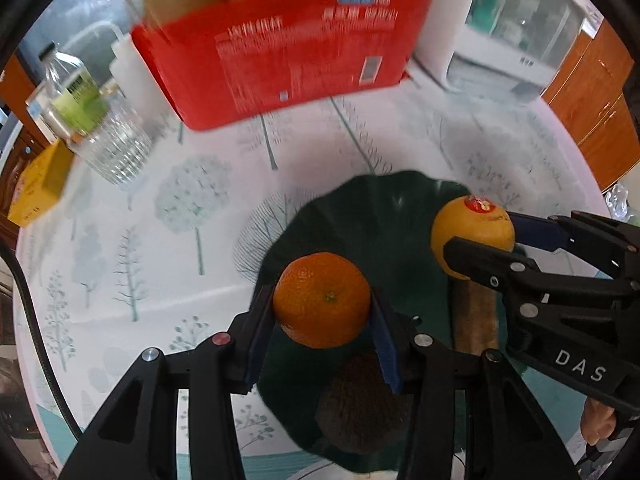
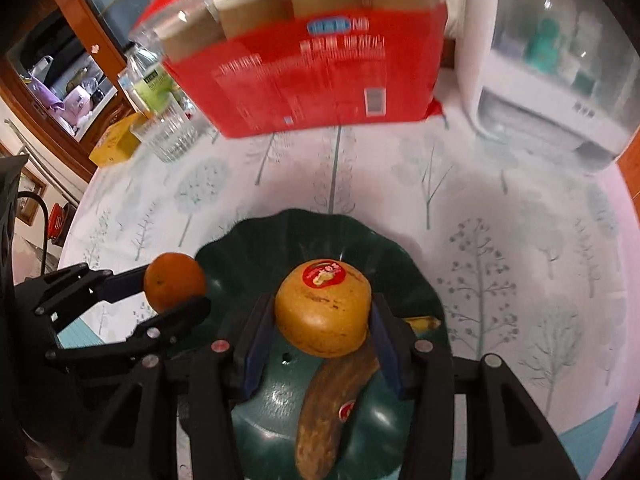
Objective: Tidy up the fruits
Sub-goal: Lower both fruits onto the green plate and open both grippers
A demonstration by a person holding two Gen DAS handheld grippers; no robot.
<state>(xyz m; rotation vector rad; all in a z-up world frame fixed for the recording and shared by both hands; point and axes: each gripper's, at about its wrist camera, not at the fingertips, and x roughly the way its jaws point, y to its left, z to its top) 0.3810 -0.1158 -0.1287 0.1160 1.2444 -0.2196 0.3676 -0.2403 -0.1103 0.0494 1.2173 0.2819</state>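
My left gripper [image 1: 322,312] is shut on an orange mandarin [image 1: 322,300] and holds it above a dark green scalloped plate [image 1: 360,208]. My right gripper [image 2: 322,318] is shut on a yellow fruit with a red sticker [image 2: 323,306] over the same plate [image 2: 256,236]. In the left wrist view the right gripper [image 1: 480,240] holds that yellow fruit [image 1: 472,232] at the plate's right side. In the right wrist view the left gripper [image 2: 176,296] holds the mandarin [image 2: 174,286] at the plate's left rim. A browned banana [image 2: 332,408] lies on the plate. A dark brown round fruit [image 1: 360,404] lies under my left gripper.
A red carton pack [image 1: 280,48] stands at the back of the tree-patterned tablecloth [image 1: 160,240]. A glass [image 1: 116,148], a bottle [image 1: 72,88] and a yellow box [image 1: 40,184] are at back left. A white appliance [image 1: 500,28] is at back right.
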